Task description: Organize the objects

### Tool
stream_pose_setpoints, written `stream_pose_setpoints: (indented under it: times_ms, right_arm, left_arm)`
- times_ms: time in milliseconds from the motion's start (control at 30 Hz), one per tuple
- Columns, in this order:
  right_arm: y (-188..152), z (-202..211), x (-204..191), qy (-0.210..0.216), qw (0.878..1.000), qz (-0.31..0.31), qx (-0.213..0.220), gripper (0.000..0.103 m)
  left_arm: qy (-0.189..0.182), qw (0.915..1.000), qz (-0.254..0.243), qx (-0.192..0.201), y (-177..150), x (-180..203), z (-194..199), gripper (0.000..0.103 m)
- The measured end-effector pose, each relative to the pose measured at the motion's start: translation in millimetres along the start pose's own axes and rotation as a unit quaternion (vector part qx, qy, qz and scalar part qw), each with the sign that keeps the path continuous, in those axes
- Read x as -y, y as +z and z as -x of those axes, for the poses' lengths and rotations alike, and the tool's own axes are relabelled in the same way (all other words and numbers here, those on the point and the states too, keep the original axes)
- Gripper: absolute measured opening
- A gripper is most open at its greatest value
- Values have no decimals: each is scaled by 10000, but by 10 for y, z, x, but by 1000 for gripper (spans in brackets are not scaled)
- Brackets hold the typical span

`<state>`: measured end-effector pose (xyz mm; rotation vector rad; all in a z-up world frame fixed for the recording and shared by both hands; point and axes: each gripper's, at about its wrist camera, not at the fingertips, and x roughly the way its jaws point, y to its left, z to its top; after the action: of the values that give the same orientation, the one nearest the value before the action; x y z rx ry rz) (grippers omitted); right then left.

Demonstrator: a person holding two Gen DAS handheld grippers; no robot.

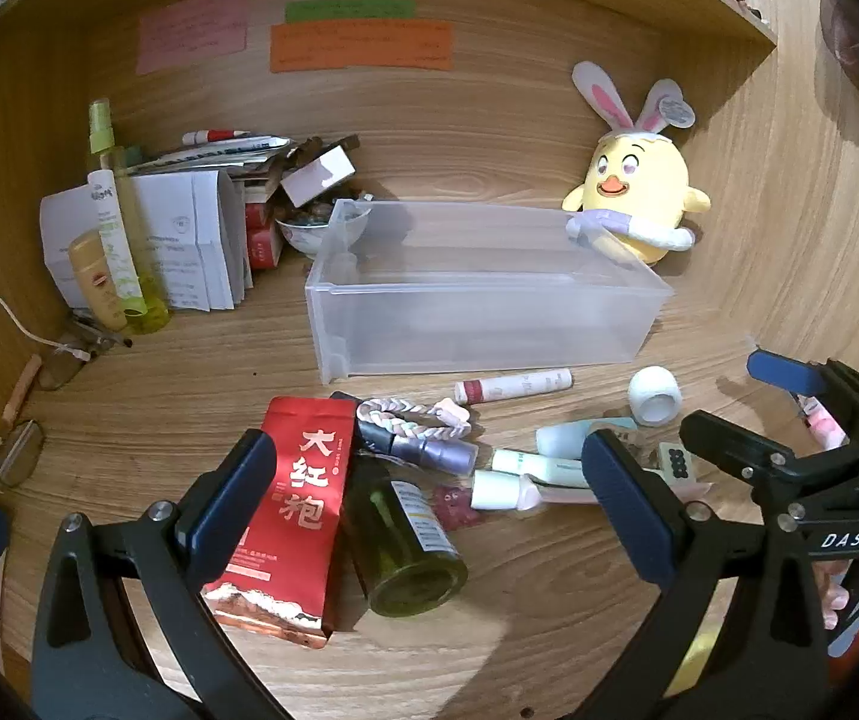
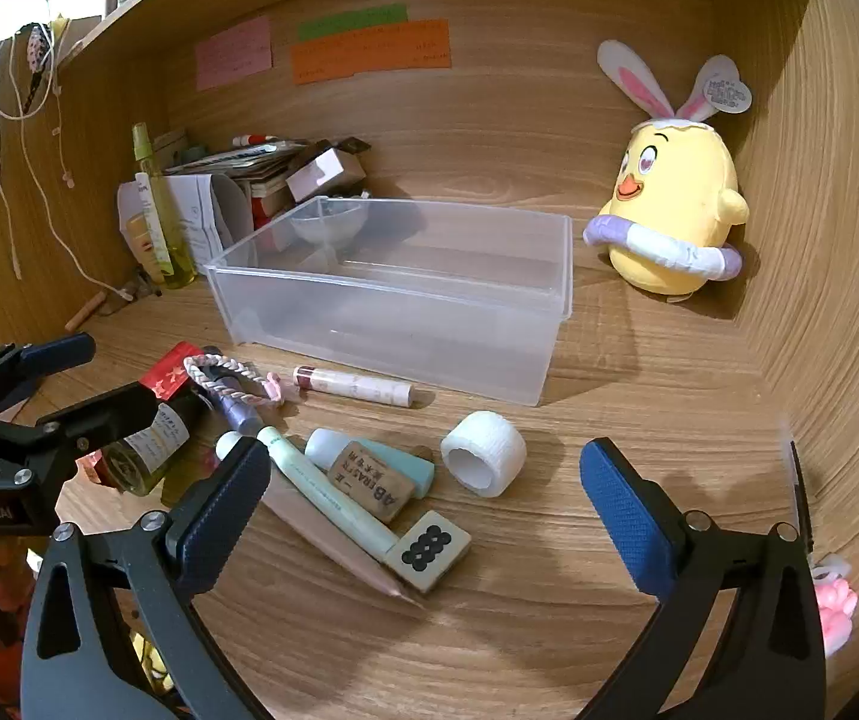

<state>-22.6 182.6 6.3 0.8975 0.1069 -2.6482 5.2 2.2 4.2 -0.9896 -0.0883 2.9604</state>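
An empty clear plastic bin (image 1: 477,294) (image 2: 405,294) stands on the wooden desk. In front of it lie a red tea packet (image 1: 291,516), a green glass bottle (image 1: 405,546) (image 2: 147,444), a braided hair tie (image 1: 411,417) (image 2: 219,378), a lip gloss tube (image 1: 513,387) (image 2: 357,387), a white tape roll (image 1: 656,396) (image 2: 483,453), small tubes (image 2: 321,489), an eraser (image 2: 372,480) and a mahjong tile (image 2: 426,549). My left gripper (image 1: 429,498) is open over the packet and bottle. My right gripper (image 2: 423,498) is open over the tubes and tile.
A yellow chick plush (image 1: 639,198) (image 2: 675,216) sits at the back right. Papers, boxes, a bowl and spray bottles (image 1: 123,240) crowd the back left corner. Glasses (image 1: 21,456) lie at the left edge. Wooden walls close in on three sides.
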Motion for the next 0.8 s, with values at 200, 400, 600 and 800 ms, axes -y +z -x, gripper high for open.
stream_pose_setpoints:
  times_ms: [200, 400, 600, 800]
  right_arm:
    - [3, 3, -6, -13, 10000, 12, -4, 103]
    - [-8, 5, -17, -9, 10000, 9, -2, 103]
    - [-16, 10, -25, 13, 10000, 1, -8, 103]
    - [-19, 16, -33, 26, 10000, -9, 3, 103]
  left_arm:
    - [-15, 10000, -4, 19, -17, 12, 2, 103]
    - [-17, 10000, -9, -6, -24, 38, -1, 103]
    - [-36, 10000, 9, 0, -16, 38, -3, 103]
    - [-32, 10000, -12, 9, -12, 44, 0, 103]
